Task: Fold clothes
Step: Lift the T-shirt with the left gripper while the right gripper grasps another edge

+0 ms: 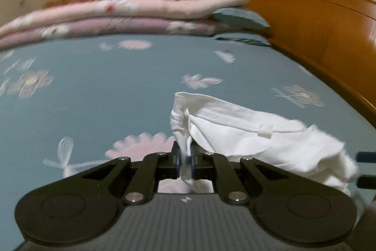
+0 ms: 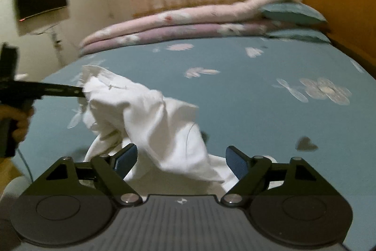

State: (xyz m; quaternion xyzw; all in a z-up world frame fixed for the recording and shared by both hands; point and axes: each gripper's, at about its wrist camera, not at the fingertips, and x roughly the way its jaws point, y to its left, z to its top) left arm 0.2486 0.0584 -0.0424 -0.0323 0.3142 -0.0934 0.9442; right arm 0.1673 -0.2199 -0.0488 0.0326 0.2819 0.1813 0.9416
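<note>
Black gripper (image 2: 181, 162), blue pads (image 2: 127, 158)

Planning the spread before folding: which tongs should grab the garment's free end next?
Right. The right tongs stand open over the crumpled white cotton garment; the left tongs are already shut on its other edge.

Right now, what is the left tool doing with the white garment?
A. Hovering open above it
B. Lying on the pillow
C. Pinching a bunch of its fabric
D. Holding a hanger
C: the left tool has its pads shut on a bunch of the white garment above the bedsheet.
</note>
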